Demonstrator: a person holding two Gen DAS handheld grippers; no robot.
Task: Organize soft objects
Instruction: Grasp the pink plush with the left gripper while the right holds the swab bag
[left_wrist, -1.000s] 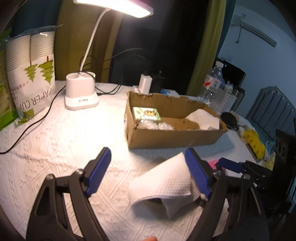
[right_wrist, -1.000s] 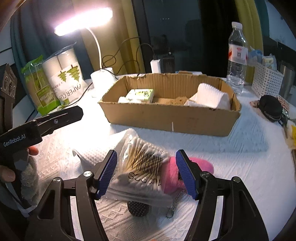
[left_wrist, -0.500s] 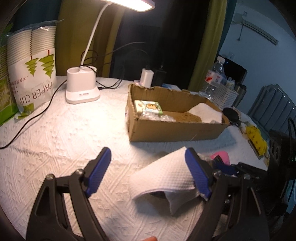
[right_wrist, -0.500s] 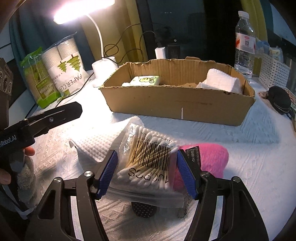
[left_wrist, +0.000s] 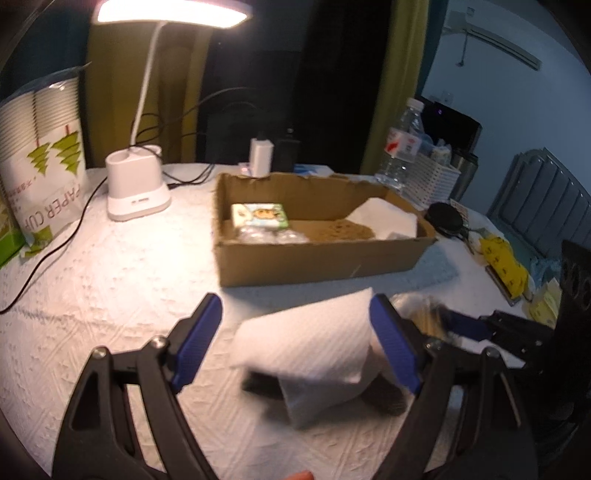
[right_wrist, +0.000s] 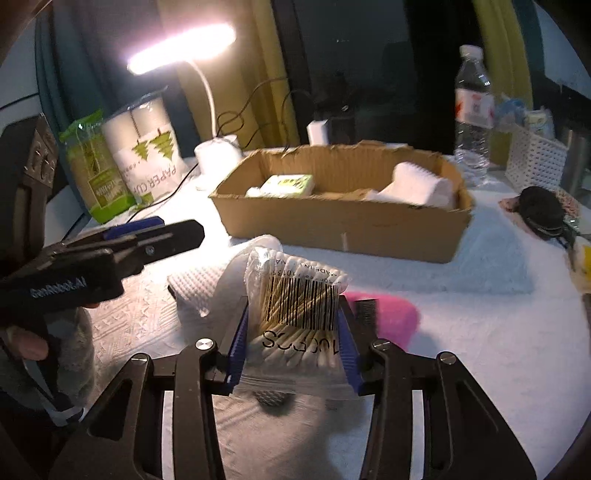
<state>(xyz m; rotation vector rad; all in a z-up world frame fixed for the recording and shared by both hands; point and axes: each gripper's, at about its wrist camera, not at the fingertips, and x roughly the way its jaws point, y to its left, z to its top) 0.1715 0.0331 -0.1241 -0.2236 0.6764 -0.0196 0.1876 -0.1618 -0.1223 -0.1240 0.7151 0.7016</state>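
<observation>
Right hand-held gripper (right_wrist: 291, 341) clamps swab bag (right_wrist: 295, 310); box (right_wrist: 343, 229) holds maybe 3 items.

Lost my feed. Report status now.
Right gripper shut on cotton swab bag. Left gripper open over paper towel. Cardboard box ahead, path unobstructed.

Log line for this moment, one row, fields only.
right gripper: shut on clear bag of cotton swabs | left gripper: open over white paper towel | brown cardboard box: behind both
</observation>
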